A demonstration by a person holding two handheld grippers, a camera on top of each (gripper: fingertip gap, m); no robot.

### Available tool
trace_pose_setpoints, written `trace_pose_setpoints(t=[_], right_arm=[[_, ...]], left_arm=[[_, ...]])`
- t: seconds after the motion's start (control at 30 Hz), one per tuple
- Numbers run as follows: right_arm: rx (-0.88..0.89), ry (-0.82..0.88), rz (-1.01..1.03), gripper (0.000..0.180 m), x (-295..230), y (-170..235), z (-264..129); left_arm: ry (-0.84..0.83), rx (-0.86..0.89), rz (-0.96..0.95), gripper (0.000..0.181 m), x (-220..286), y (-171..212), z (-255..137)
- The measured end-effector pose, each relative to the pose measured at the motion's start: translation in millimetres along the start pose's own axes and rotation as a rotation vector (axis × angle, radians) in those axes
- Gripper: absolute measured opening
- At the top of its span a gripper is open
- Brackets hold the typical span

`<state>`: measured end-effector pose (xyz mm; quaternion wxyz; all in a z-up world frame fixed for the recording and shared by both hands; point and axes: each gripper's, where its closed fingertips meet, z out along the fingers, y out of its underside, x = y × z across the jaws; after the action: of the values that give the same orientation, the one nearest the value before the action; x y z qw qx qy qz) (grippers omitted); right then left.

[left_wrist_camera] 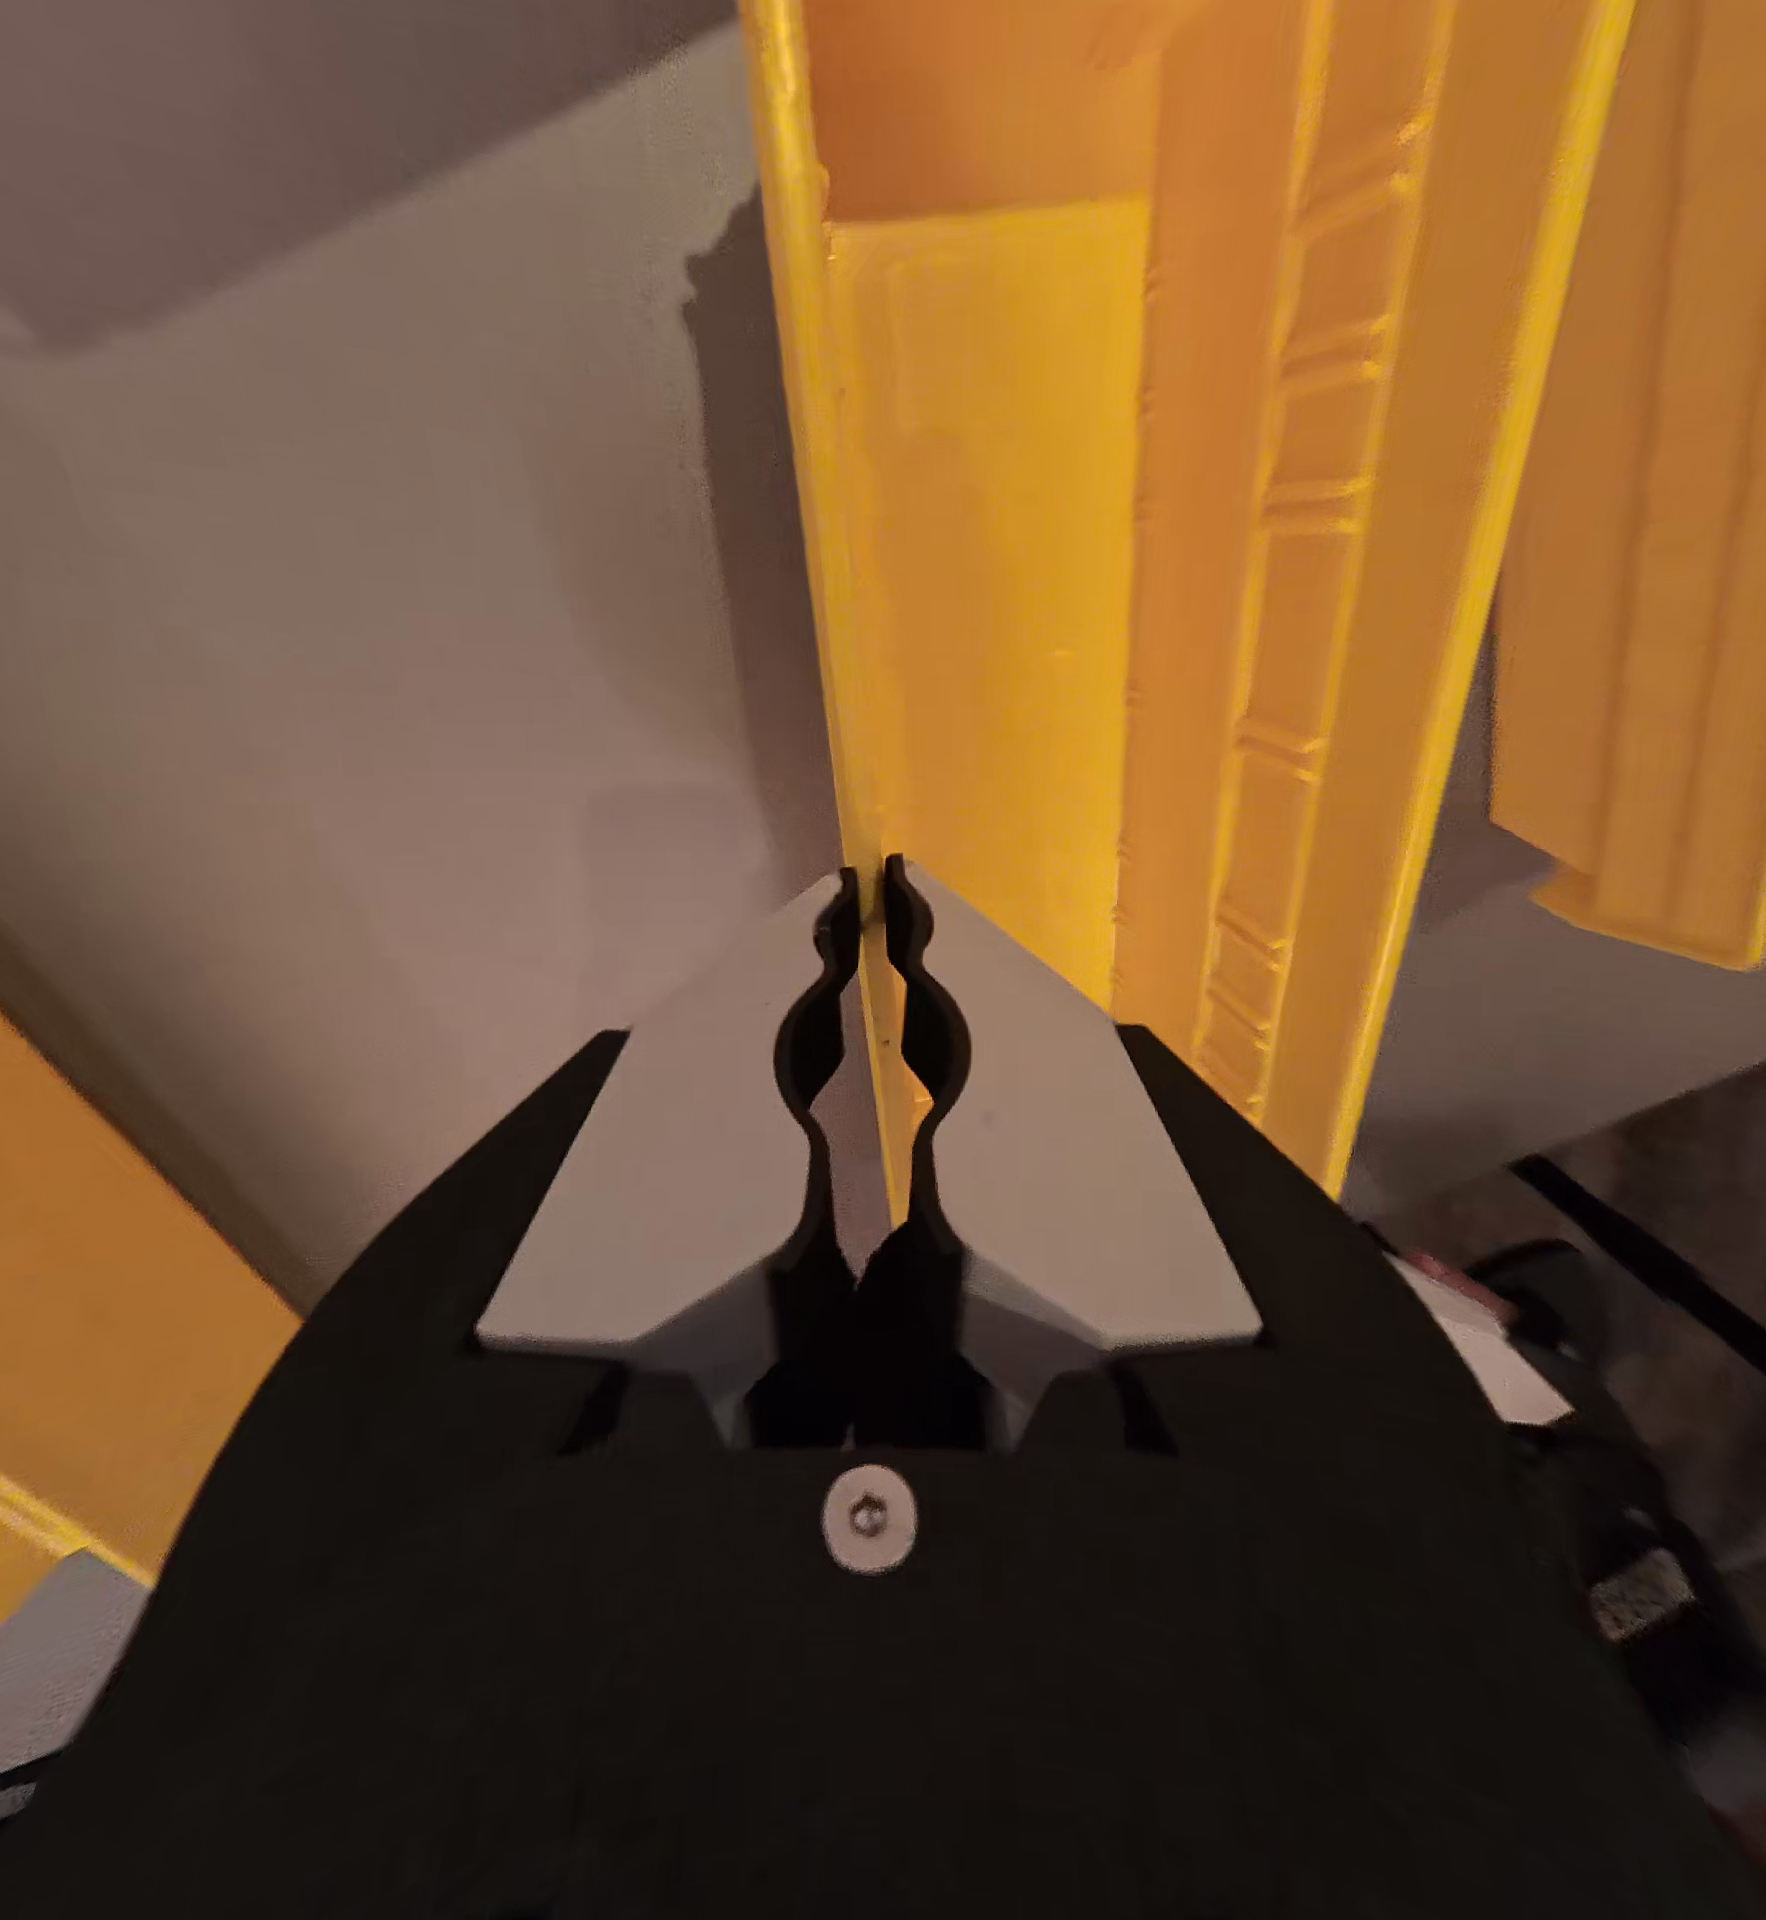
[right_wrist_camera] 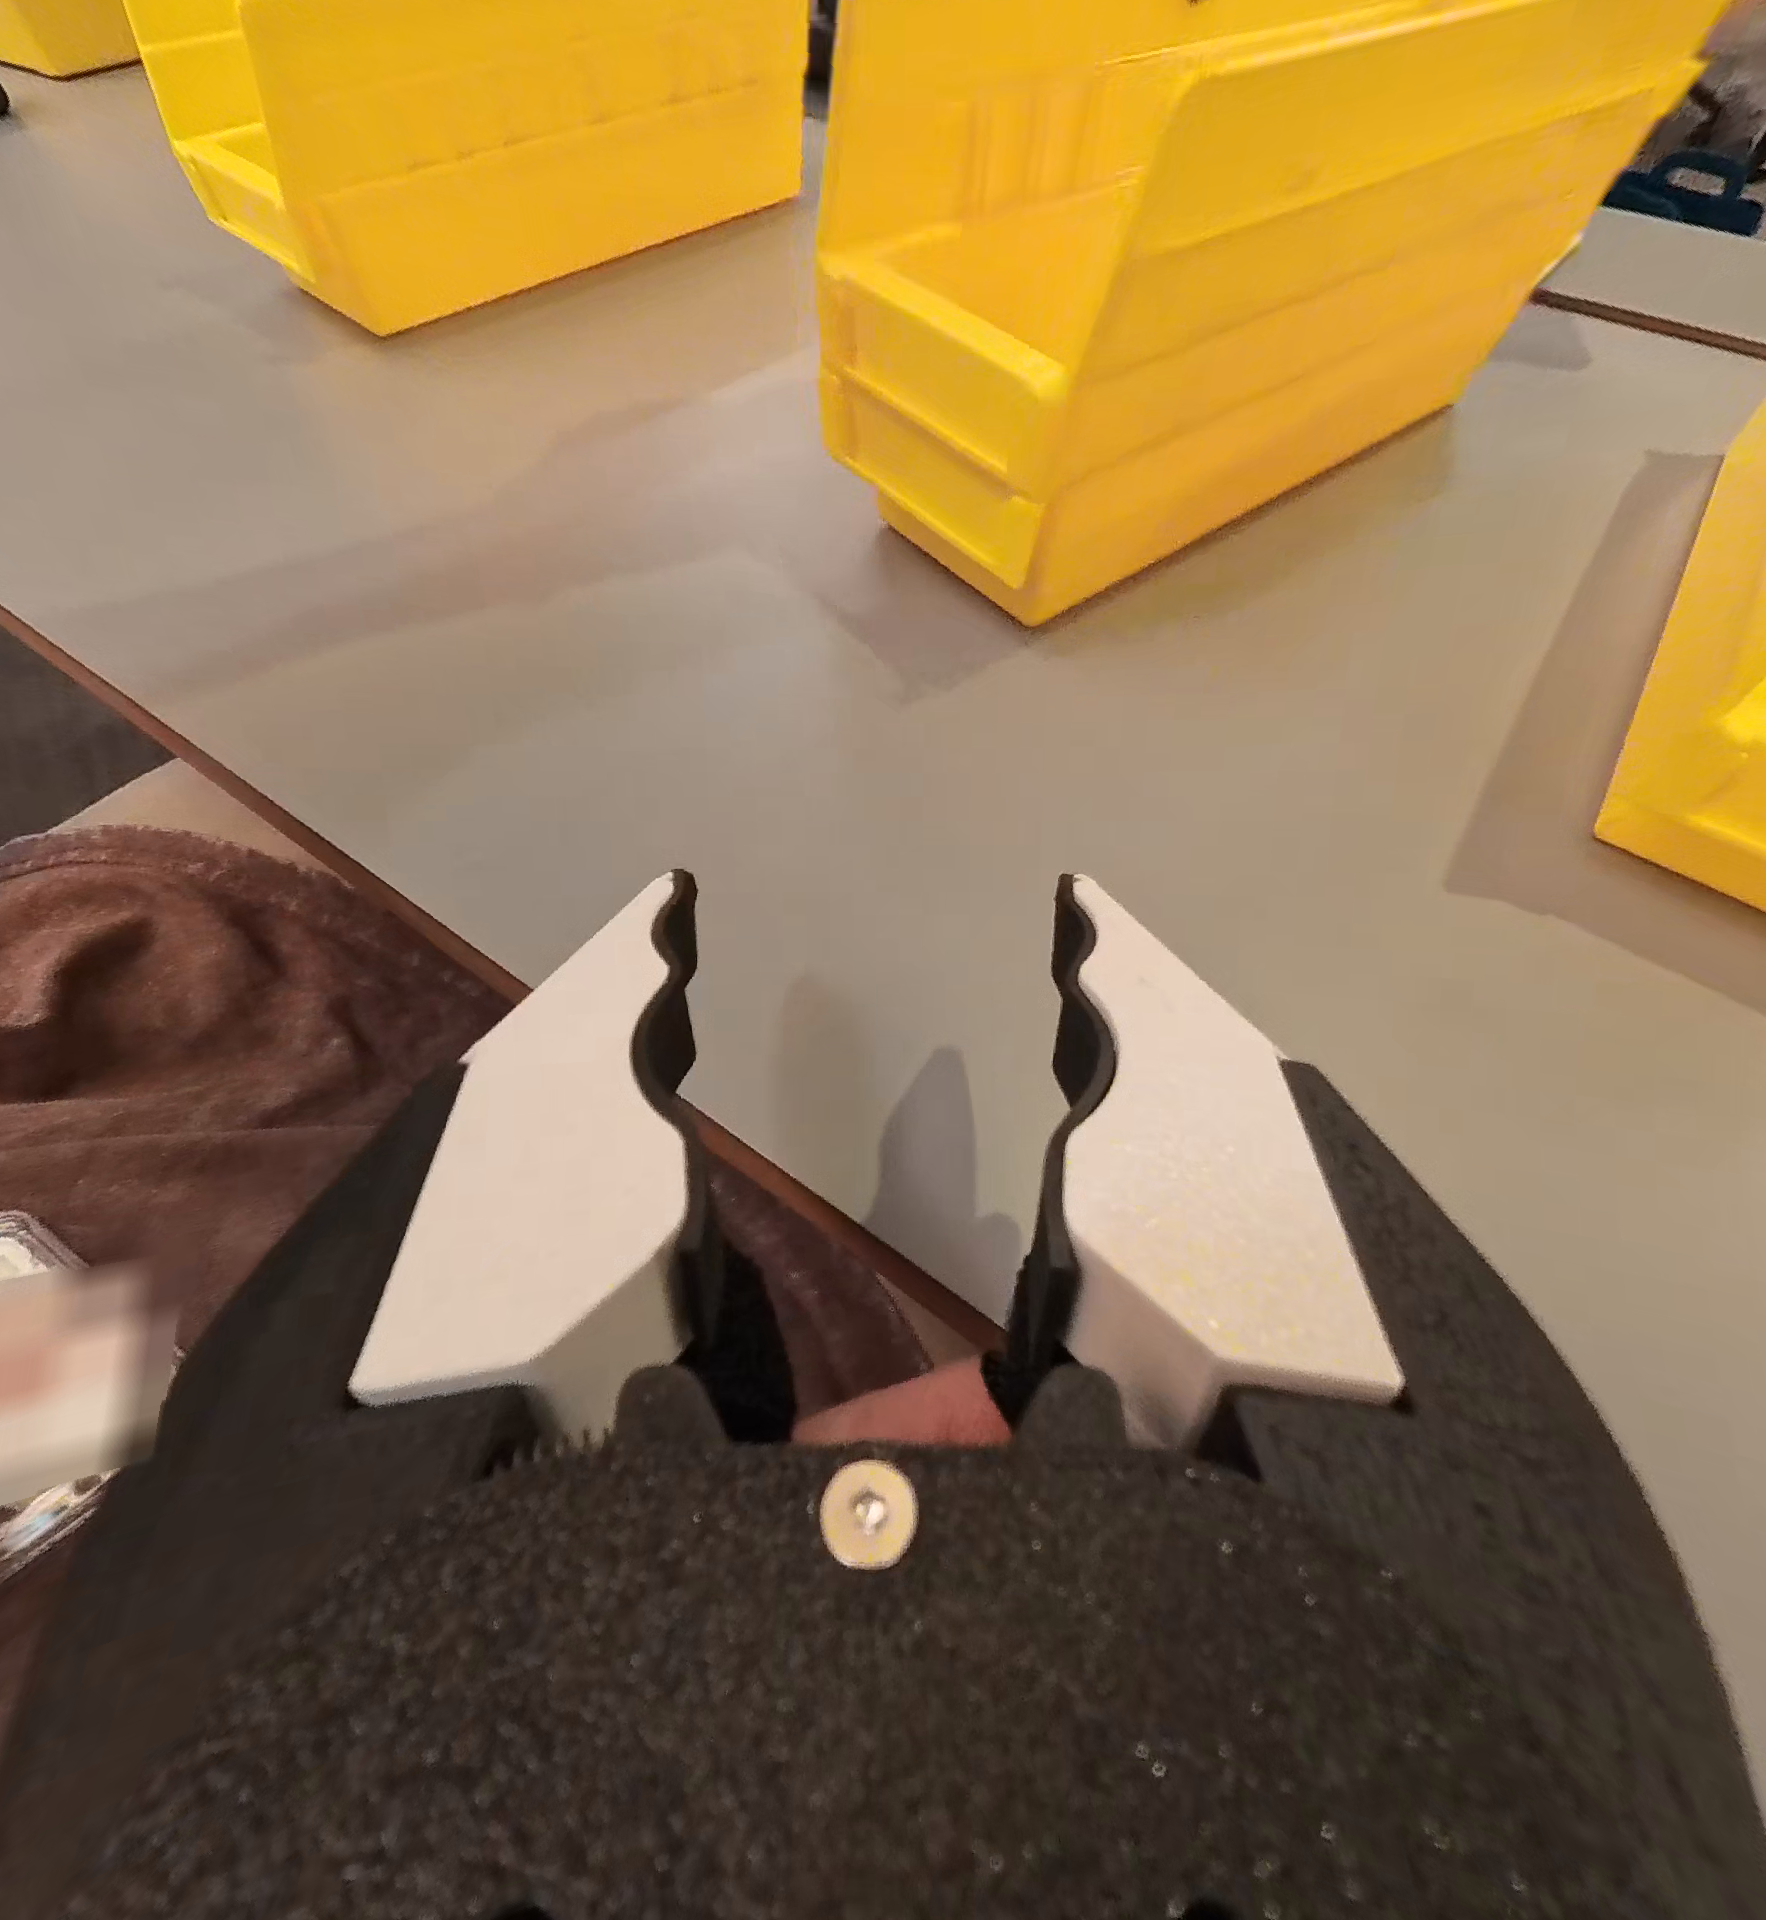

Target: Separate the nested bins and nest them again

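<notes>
In the left wrist view my left gripper (left_wrist_camera: 868,873) is shut on the thin edge of a yellow bin's wall (left_wrist_camera: 972,520). The bin runs away from the fingers up the frame, with its ribbed rim to the right. A second yellow bin (left_wrist_camera: 1679,499) is close on its right. In the right wrist view my right gripper (right_wrist_camera: 874,883) is open and empty, just over the near edge of the grey table (right_wrist_camera: 443,499). Ahead of it stands a yellow stack of nested bins (right_wrist_camera: 1201,312), well clear of the fingers.
Another yellow bin (right_wrist_camera: 505,156) stands at the far left, one more (right_wrist_camera: 1752,727) at the right edge. A yellow surface (left_wrist_camera: 48,1247) shows low on the left. Brown clothing of a person (right_wrist_camera: 131,1039) lies below the table's dark front edge.
</notes>
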<state>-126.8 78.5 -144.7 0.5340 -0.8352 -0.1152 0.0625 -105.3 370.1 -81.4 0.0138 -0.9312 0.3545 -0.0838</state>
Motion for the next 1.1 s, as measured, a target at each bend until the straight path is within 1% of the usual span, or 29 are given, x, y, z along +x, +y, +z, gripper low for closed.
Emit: trace_pose_setpoints(t=[0.17, 0.43, 0.57, 0.8, 1.1], right_arm=[[-0.015, -0.011, -0.009, 0.069, -3.5, 2.9, 0.4], [-0.017, -0.008, -0.021, 0.069, -4.6, 3.1, 2.2], [-0.020, -0.002, -0.011, 0.069, -2.6, 4.2, 5.1], [-0.026, 0.001, -0.017, 0.069, -3.1, 6.1, 6.6], [-0.026, 0.001, -0.012, 0.069, -2.1, 6.3, 6.0]], left_arm=[[-0.050, 0.033, 0.006, 0.001, 3.6, -5.7, -6.0], [-0.134, 0.010, 0.123, 0.001, -2.2, 0.6, -18.5], [-0.018, -0.008, 0.097, 0.002, 2.6, 5.8, -21.8], [0.195, 0.022, 0.021, 0.001, 10.2, 8.0, -27.6], [0.254, 0.082, -0.063, 0.004, 0.6, 2.3, -33.9]])
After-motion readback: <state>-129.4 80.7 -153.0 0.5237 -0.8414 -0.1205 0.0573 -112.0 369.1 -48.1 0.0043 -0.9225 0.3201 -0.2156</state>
